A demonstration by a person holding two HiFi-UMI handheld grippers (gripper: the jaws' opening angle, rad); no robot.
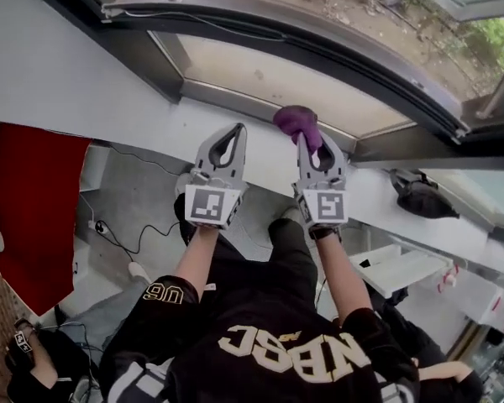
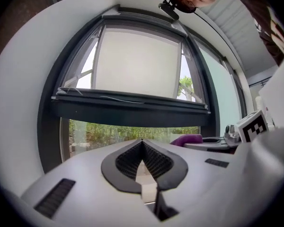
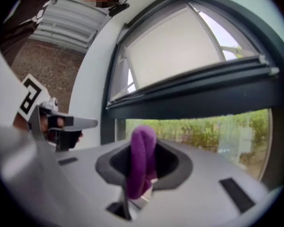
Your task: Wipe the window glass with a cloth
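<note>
Cloth [image 1: 296,122] in right gripper [image 1: 309,146], near glass [image 1: 277,82]

Grey floor [image 1: 147,187], seen steeply from above. A black cable [image 1: 151,229] trails in loops across it to a small plug block [image 1: 101,226] near its left edge. The person's two dark shoes [image 1: 286,225] stand on it. White ledge [image 1: 378,200], under the window glass [image 1: 269,78]: a dark object [image 1: 420,196] of unclear kind rests on it at right.
</note>
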